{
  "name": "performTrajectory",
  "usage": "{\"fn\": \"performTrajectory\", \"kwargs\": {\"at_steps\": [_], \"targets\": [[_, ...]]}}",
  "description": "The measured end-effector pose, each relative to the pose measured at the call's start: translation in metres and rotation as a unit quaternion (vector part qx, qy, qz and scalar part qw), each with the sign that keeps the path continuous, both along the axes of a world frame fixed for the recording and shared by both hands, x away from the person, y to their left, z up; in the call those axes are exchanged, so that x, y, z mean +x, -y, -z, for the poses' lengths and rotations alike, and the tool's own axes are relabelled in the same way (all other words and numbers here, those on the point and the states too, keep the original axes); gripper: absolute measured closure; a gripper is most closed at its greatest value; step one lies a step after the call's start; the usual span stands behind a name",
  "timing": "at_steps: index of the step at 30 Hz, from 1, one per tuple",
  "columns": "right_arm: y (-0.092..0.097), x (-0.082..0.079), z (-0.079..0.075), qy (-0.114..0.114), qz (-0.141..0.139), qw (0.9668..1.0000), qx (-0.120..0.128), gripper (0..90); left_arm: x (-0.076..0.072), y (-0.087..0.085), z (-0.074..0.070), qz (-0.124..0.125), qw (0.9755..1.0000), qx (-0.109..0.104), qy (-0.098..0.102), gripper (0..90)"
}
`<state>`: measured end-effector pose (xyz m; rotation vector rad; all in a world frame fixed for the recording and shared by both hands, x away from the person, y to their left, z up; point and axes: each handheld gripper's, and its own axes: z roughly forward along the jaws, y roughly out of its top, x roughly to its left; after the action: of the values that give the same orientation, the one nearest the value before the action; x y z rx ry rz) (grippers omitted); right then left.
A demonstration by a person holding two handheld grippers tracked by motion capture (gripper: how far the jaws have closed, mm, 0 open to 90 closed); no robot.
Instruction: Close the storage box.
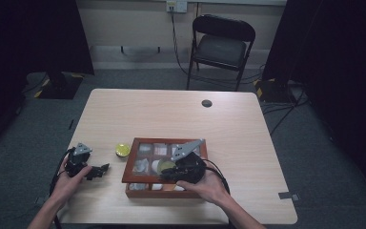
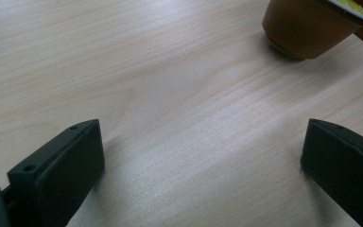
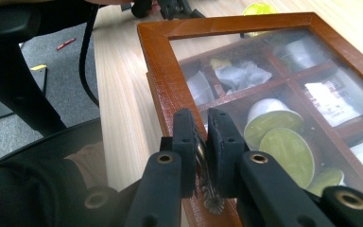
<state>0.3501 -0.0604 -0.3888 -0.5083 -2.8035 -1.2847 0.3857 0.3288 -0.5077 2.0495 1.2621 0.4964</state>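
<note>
The wooden box (image 1: 164,168) with a glass-paned lid (image 3: 246,61) sits on the near part of the table (image 1: 181,114), just right of its middle, and its lid is tilted up a little above the base in the high view. The right gripper (image 3: 202,142) has its jaws pressed together on a small metal knob (image 3: 207,187) at the lid's front frame, seen close in the right gripper view; the right hand (image 1: 209,186) rests at the box's near edge. Through the glass, compartments hold green-topped capsules (image 3: 283,146), a white capsule and paper sachets (image 3: 331,101). A single yellow-lidded capsule (image 1: 122,150) stands on the table just left of the box; in the left gripper view it shows as a brown cup at the upper right. The left gripper (image 1: 100,169) lies low over the table near its left edge, held by the left hand (image 1: 69,179), with its jaws wide apart and only bare wood between them.
</note>
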Motion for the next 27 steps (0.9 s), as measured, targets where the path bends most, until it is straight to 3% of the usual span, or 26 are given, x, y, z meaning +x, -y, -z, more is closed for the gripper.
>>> {"fn": "performTrajectory", "kwargs": {"at_steps": [16,27], "targets": [[-0.01,-0.003,0.023,-0.008,-0.021,0.9993,-0.031,82.3,0.0,0.0,0.0,-0.001,1.0,-0.001,0.001,0.0],[-0.009,-0.002,0.034,-0.015,-0.028,0.9987,-0.039,82.4,0.0,0.0,0.0,0.0,1.0,-0.001,0.0,0.0]]}}
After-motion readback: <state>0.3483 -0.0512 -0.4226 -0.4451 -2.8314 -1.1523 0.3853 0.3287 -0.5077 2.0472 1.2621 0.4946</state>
